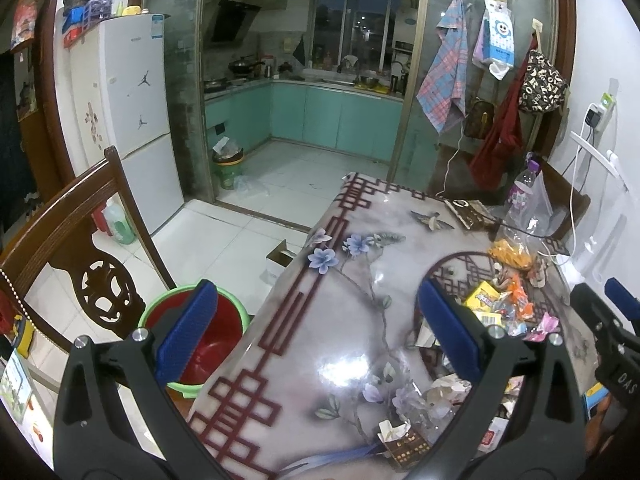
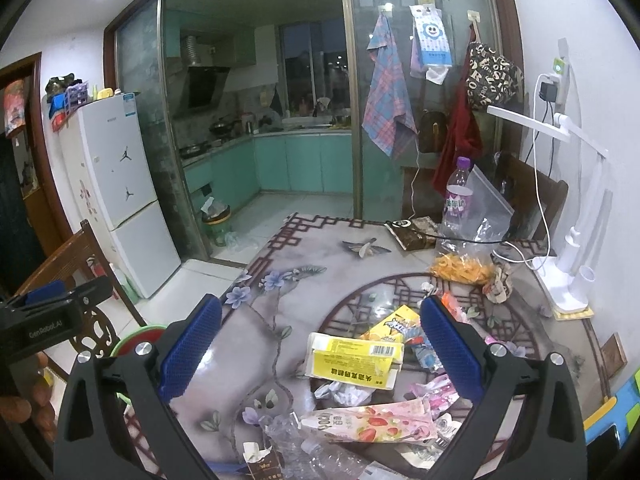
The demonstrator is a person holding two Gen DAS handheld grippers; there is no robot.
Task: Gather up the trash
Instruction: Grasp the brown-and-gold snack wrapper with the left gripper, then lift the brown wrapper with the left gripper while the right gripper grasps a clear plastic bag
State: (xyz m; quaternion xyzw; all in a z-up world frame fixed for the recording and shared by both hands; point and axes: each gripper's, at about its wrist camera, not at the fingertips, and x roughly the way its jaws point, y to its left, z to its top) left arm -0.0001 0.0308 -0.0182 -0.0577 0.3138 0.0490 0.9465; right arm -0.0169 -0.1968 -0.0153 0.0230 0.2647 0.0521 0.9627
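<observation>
Room: a dining room opened onto a green kitchen, with a white fridge (image 1: 132,120) on the left.
Table: a table (image 2: 288,280) with a flower cover held a pile of trash.
Yellow box: the flat yellow box (image 2: 352,362) lay on its side near the middle, its long side running left to right.
Pink pouch: the pink pouch (image 2: 372,424) lay flat nearer the camera, its long side also left to right.
Bucket: a red bucket (image 1: 200,344) stood on the floor just beside the table edge.
Left gripper: the left gripper (image 1: 316,340) hung wide apart over the table edge, holding nothing.
Right gripper: the right gripper (image 2: 320,352) was spread wide above the yellow box, holding nothing.
</observation>
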